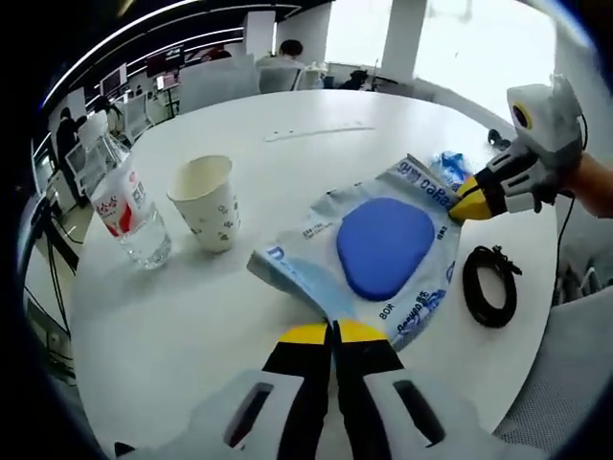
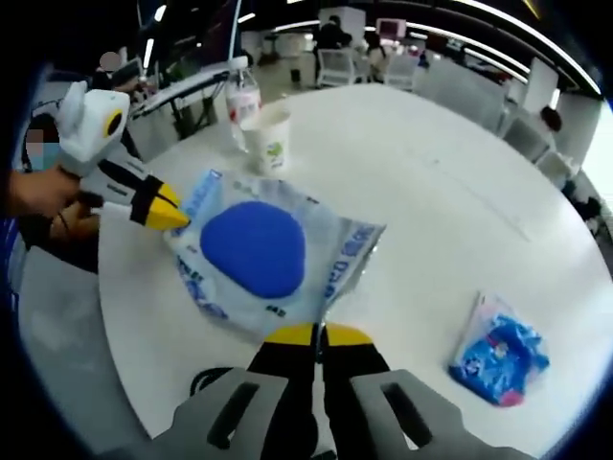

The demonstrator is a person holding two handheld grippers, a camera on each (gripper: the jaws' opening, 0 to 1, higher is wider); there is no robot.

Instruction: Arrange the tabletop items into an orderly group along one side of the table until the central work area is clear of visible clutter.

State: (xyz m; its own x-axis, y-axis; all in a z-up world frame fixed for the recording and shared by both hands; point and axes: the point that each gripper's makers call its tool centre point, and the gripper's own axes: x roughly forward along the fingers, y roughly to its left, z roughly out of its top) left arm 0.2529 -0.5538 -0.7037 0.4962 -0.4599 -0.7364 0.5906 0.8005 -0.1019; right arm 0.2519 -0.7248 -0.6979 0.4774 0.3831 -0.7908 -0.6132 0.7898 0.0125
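Now | left hand-held gripper (image 1: 332, 333) | right hand-held gripper (image 2: 319, 334) | both pinch pouch (image 1: 369, 251) edges

Print on the blue-and-white pouch (image 1: 383, 251) is too warped to read; its near corner goes under the left gripper (image 1: 332, 333) jaws, contact line hidden. Bottle (image 1: 126, 206) label text illegible. Black cable coil (image 1: 489, 285) in the right gripper view is mostly hidden behind that gripper's body. Small blue packet (image 2: 500, 350) is blurred, contents unclear. The surface (image 2: 431, 182) far edge and the people behind are smeared.
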